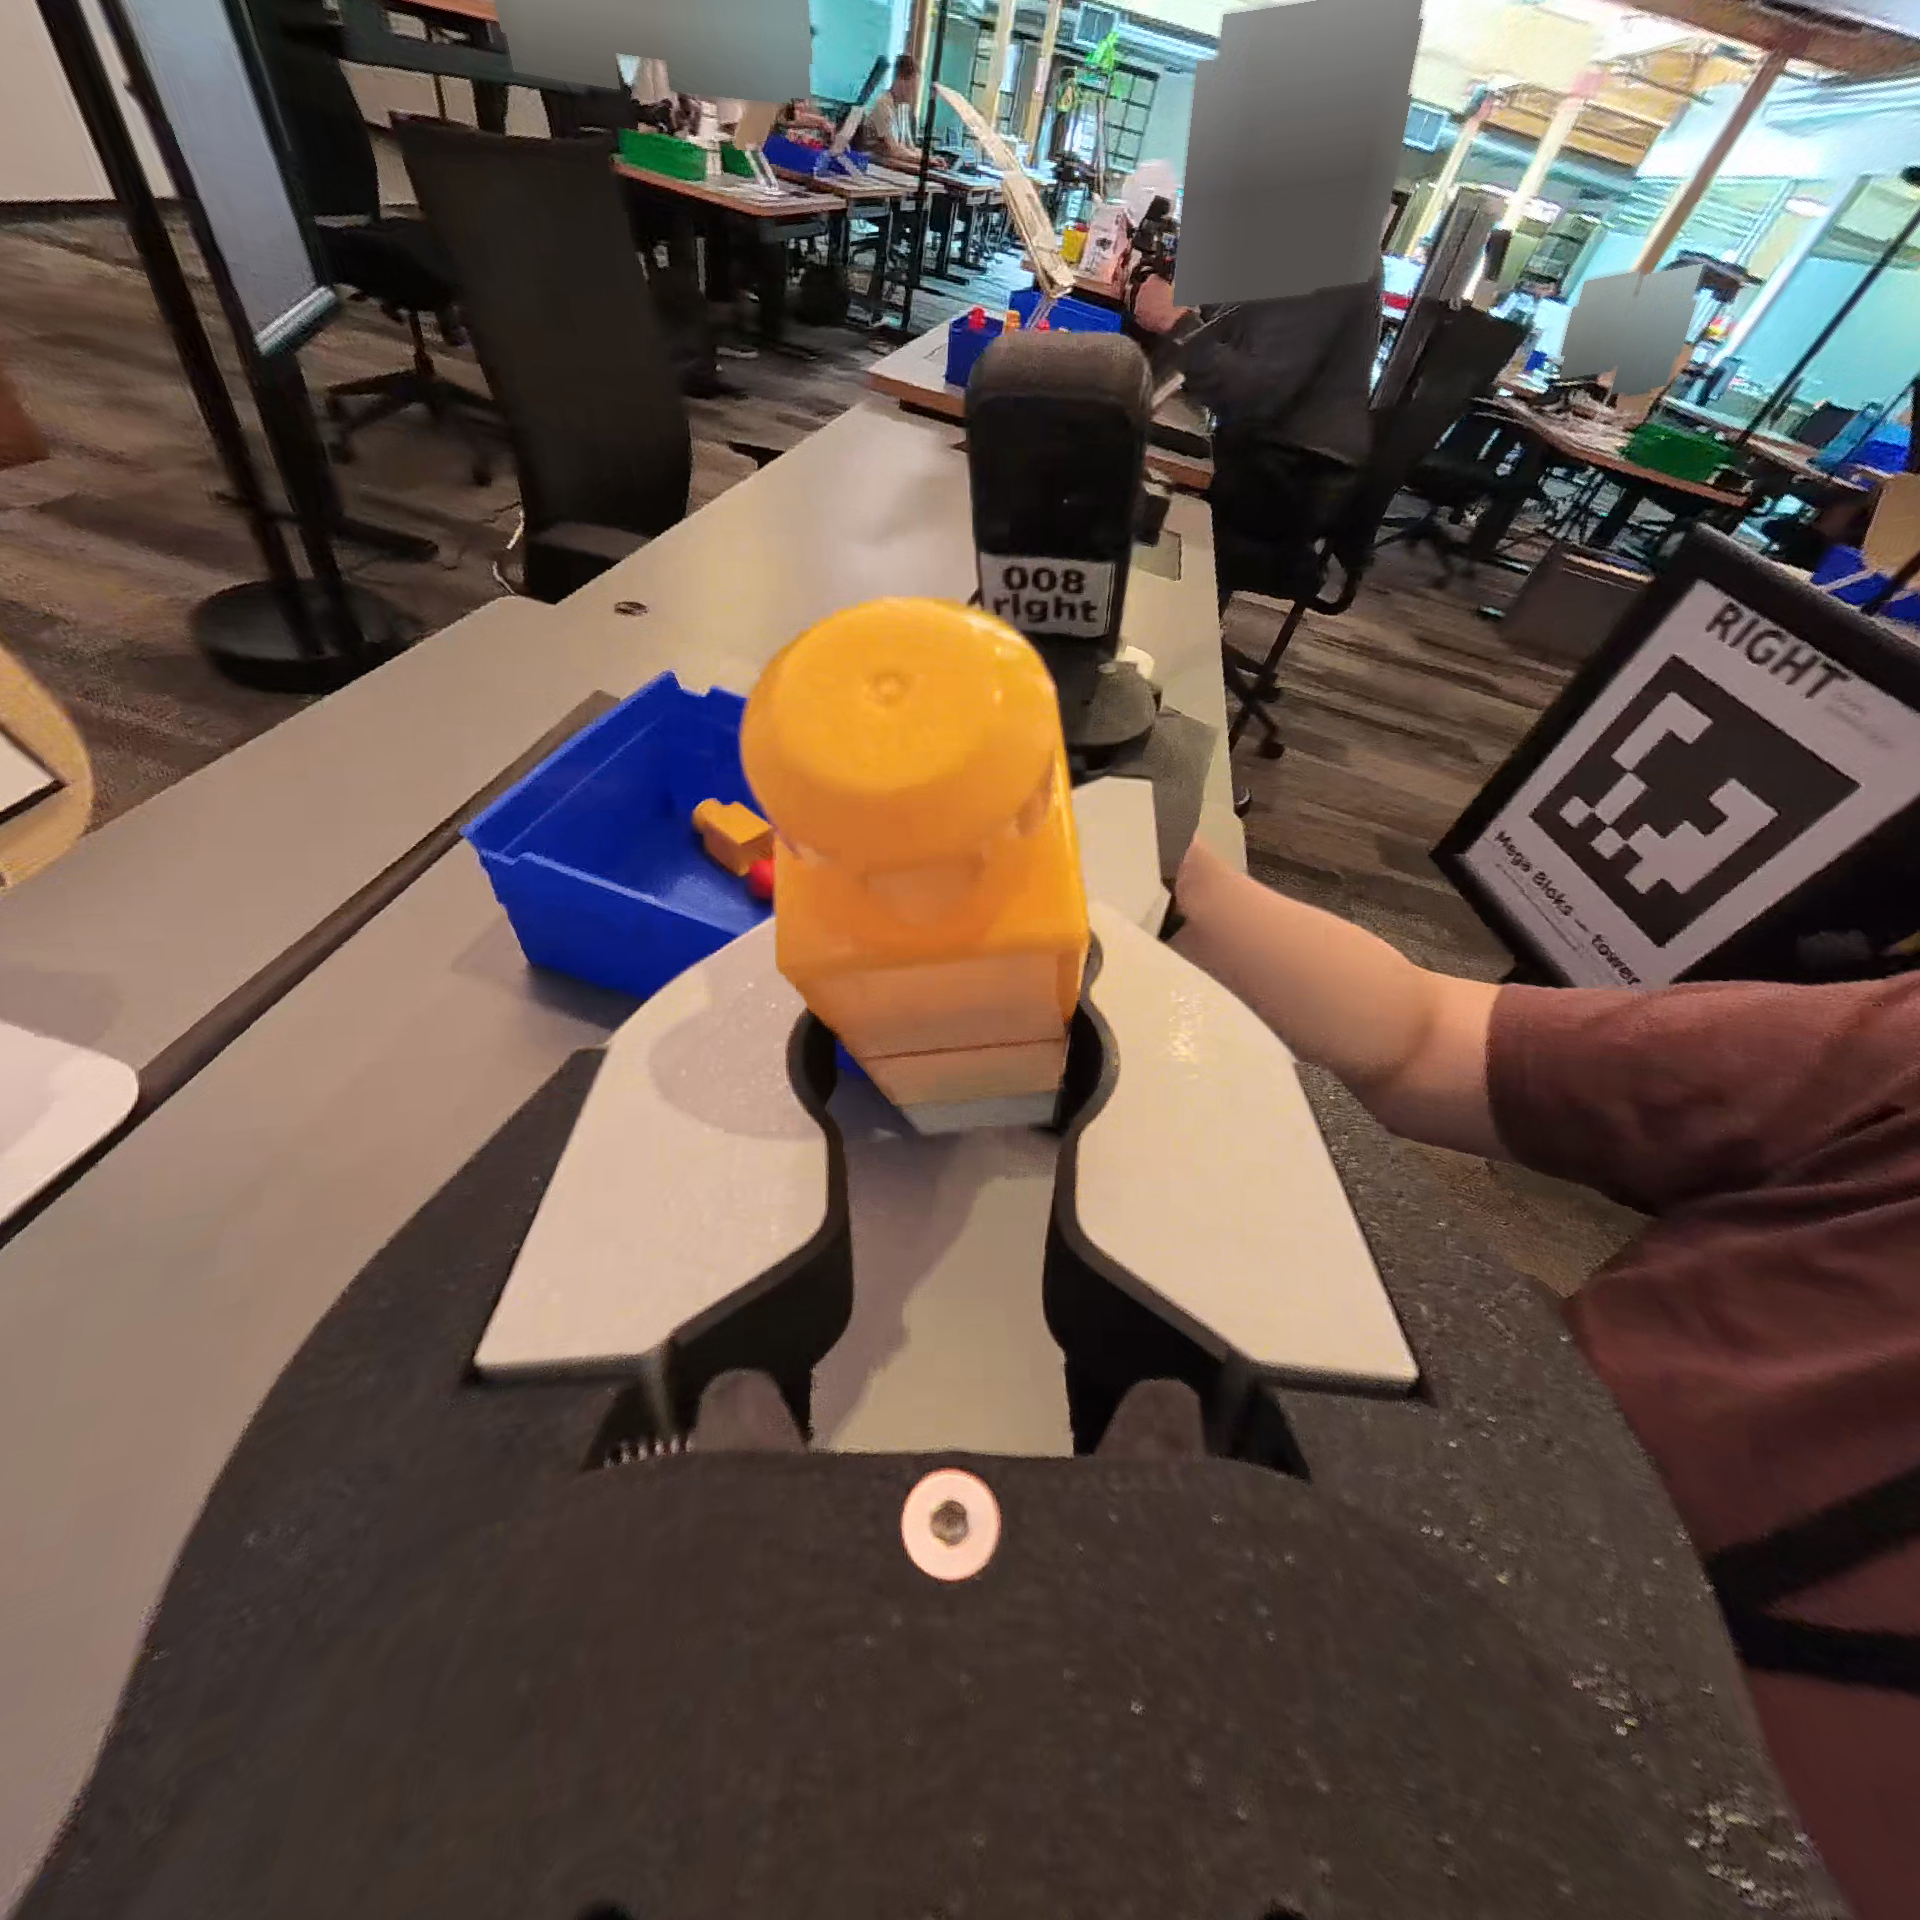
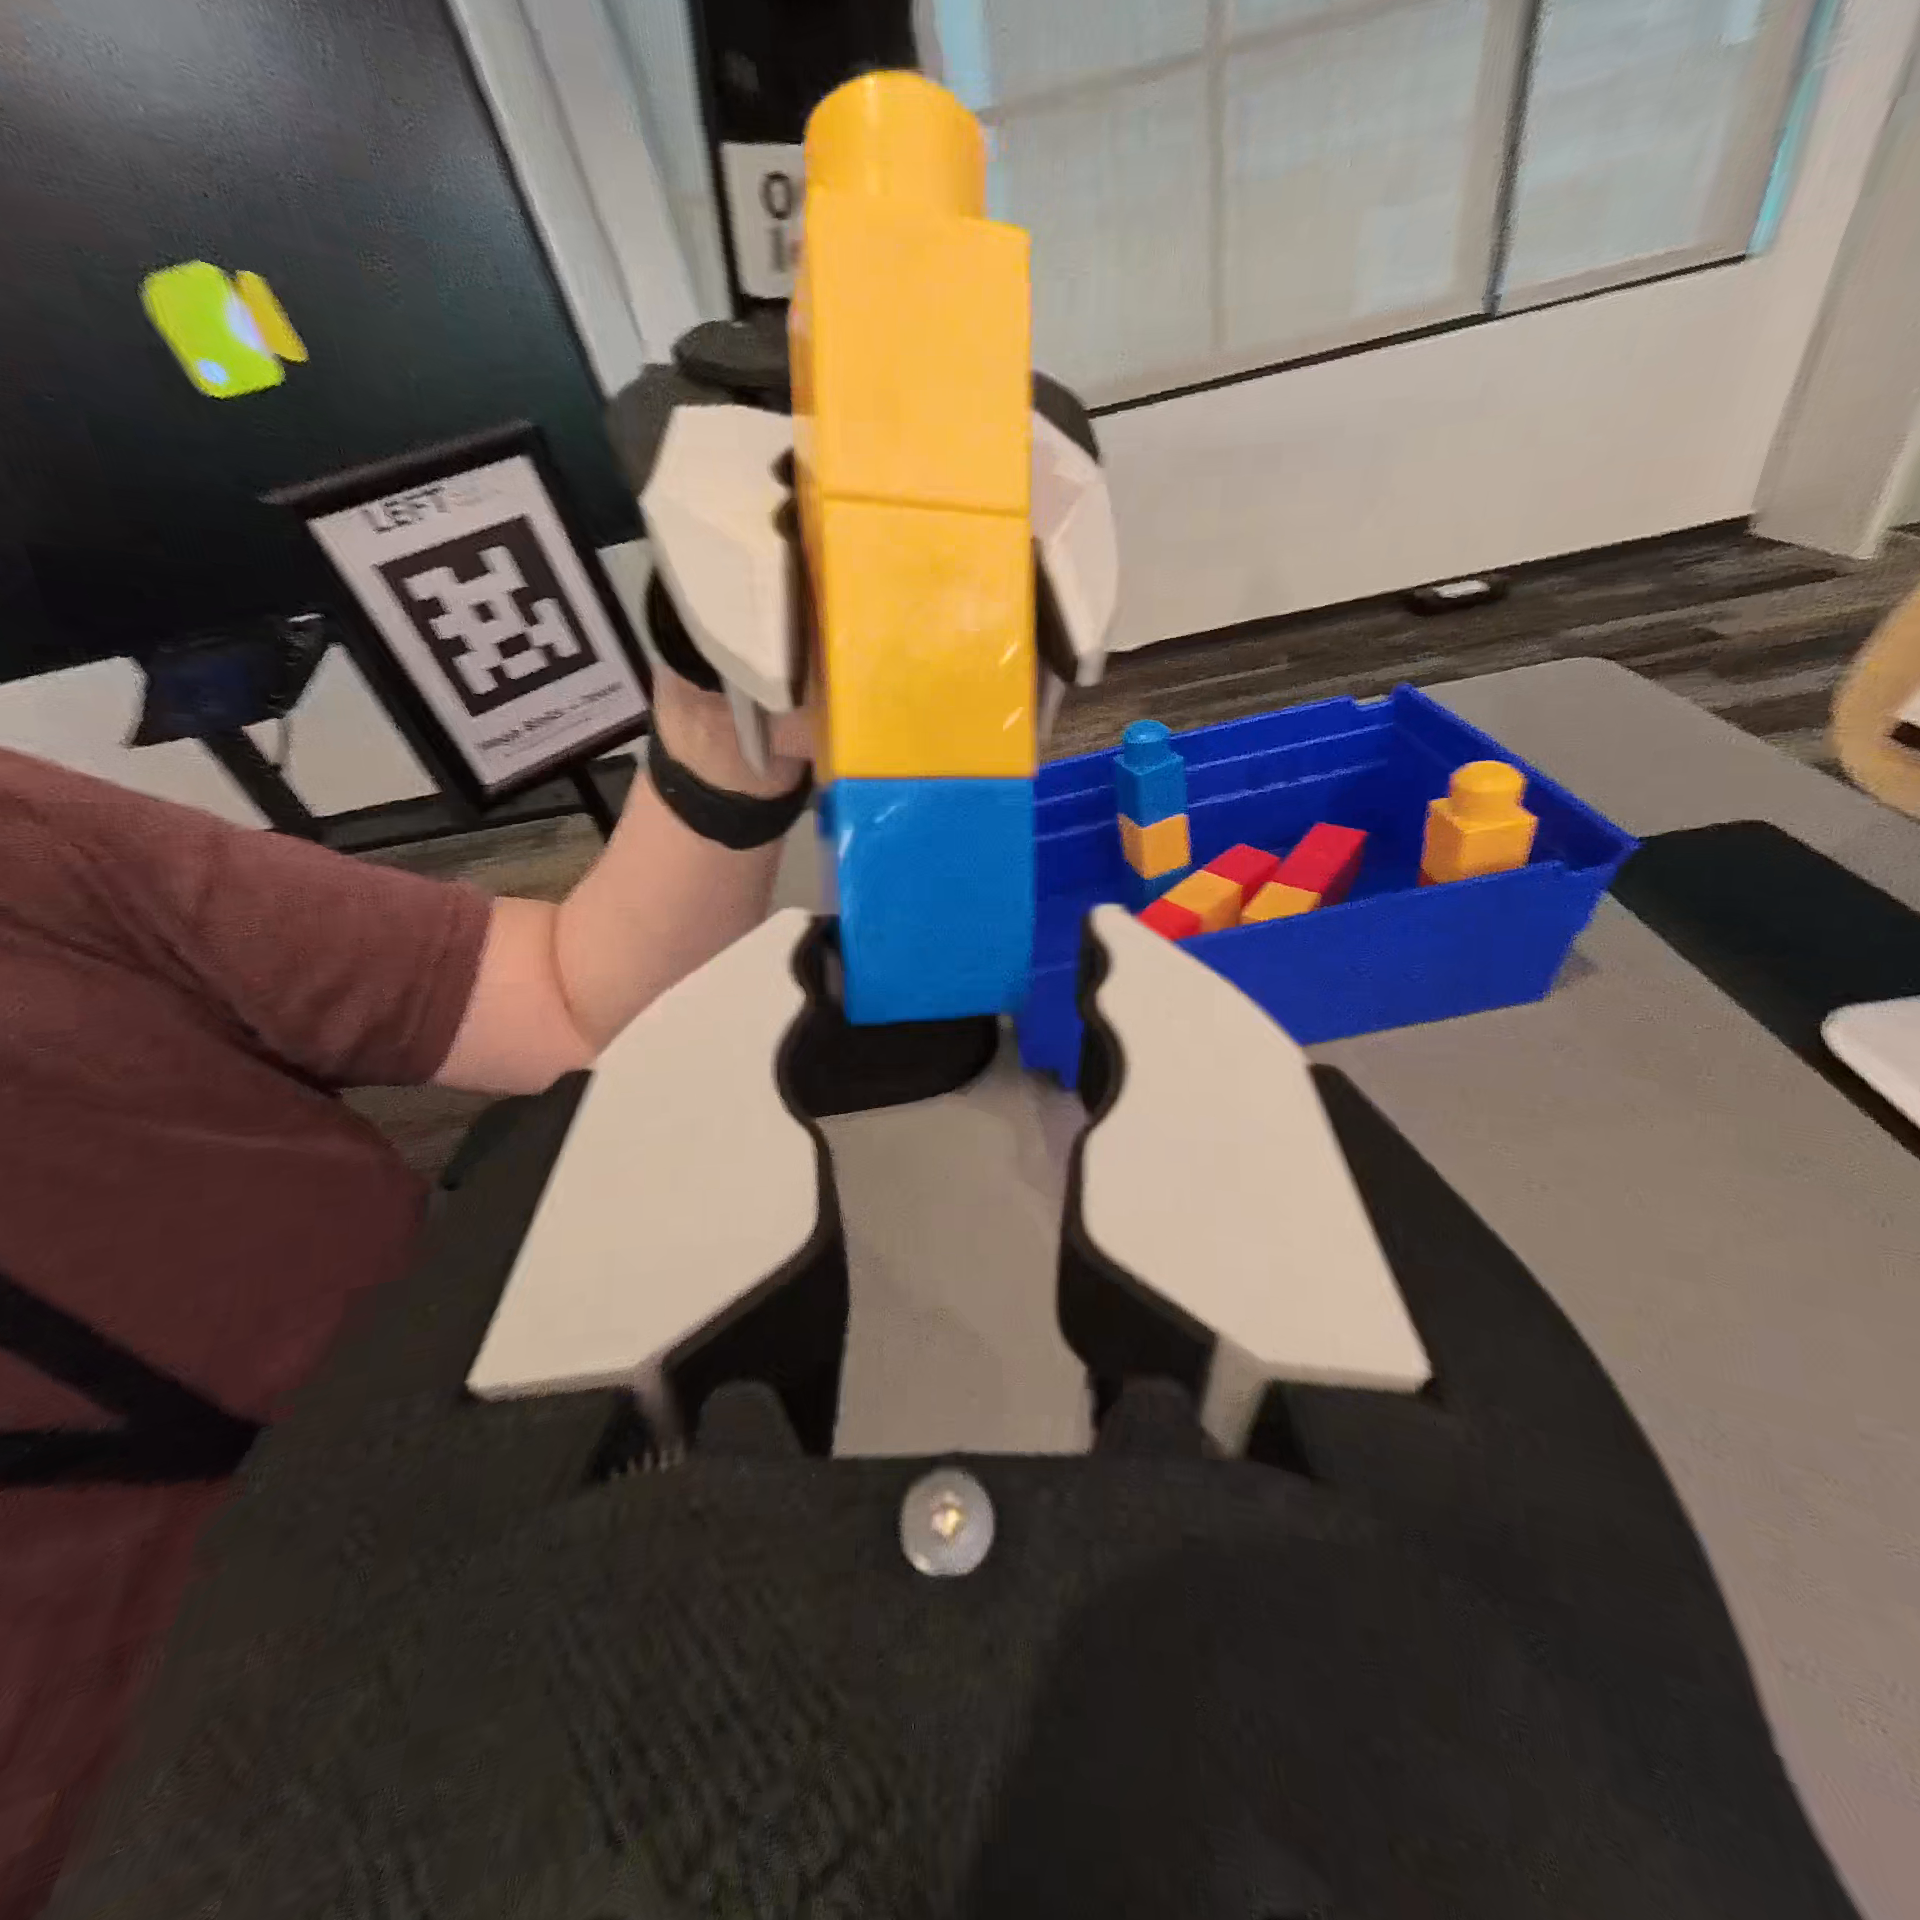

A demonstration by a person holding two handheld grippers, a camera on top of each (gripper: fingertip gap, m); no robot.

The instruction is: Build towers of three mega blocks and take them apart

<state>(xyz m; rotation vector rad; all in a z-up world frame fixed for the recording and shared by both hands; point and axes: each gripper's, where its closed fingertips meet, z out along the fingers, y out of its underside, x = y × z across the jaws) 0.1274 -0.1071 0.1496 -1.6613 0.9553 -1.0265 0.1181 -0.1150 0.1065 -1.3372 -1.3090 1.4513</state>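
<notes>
A tower of three blocks is held upright in the air: an orange block point(image 2: 914, 343) on top, a second orange block point(image 2: 925, 634) in the middle, and a blue block point(image 2: 935, 894) at the bottom. My left gripper point(image 1: 940, 977) is shut on the tower's middle orange block point(image 1: 966, 1060). It also shows in the right wrist view point(image 2: 914, 582), its fingers on both sides of that block. My right gripper point(image 2: 951, 935) is open around the blue block, with a narrow gap showing at each pad. Its body point(image 1: 1055, 499) stands behind the tower in the left wrist view.
A blue bin point(image 2: 1403, 966) stands on the grey table point(image 2: 1558, 1195) beside the tower, holding several orange, red and blue blocks point(image 2: 1257, 883), some stacked. It also shows in the left wrist view point(image 1: 582, 883). Framed marker signs point(image 1: 1704, 790) point(image 2: 488, 603) stand off the table. The person's arm point(image 2: 582, 935) is near.
</notes>
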